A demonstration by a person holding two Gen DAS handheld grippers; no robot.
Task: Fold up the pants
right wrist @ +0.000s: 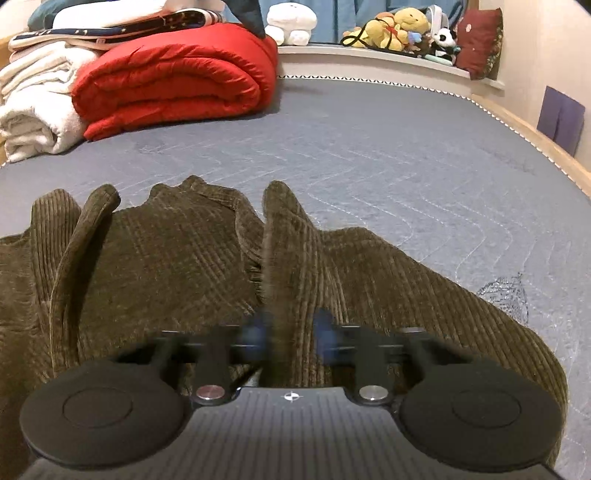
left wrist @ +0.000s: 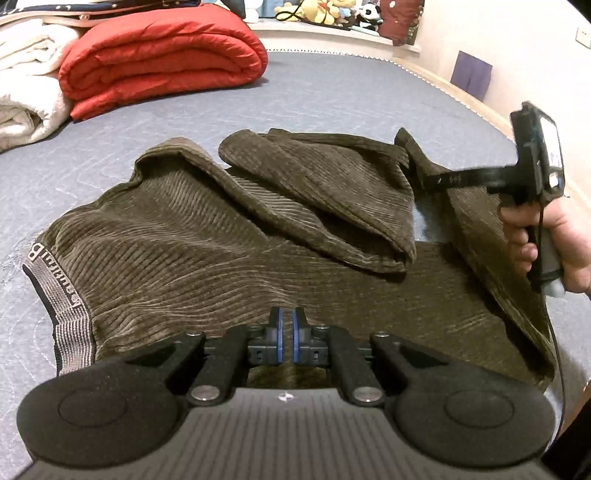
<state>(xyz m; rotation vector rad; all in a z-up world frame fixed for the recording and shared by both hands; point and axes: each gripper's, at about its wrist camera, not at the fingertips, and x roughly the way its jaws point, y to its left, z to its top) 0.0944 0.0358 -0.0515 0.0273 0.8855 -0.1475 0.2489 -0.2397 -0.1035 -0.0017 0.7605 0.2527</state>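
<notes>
Olive-brown corduroy pants (left wrist: 184, 251) lie rumpled on a grey-blue mattress (left wrist: 332, 96), their striped waistband (left wrist: 55, 295) at the left and one leg folded over the middle. My left gripper (left wrist: 287, 326) is at the near edge of the cloth, its blue pads almost together on the fabric. A hand (left wrist: 561, 236) holds my right gripper (left wrist: 428, 181) at the right, pinching a raised edge of the leg. In the right wrist view the pants (right wrist: 166, 266) fill the foreground. A ridge of cloth stands between the blurred pads of the right gripper (right wrist: 291, 332).
A folded red quilt (left wrist: 162, 55) and a white blanket (left wrist: 26, 92) lie at the far left of the mattress (right wrist: 369, 147). Plush toys (right wrist: 399, 29) sit on a ledge behind. A wooden bed edge (right wrist: 517, 125) and the wall run along the right.
</notes>
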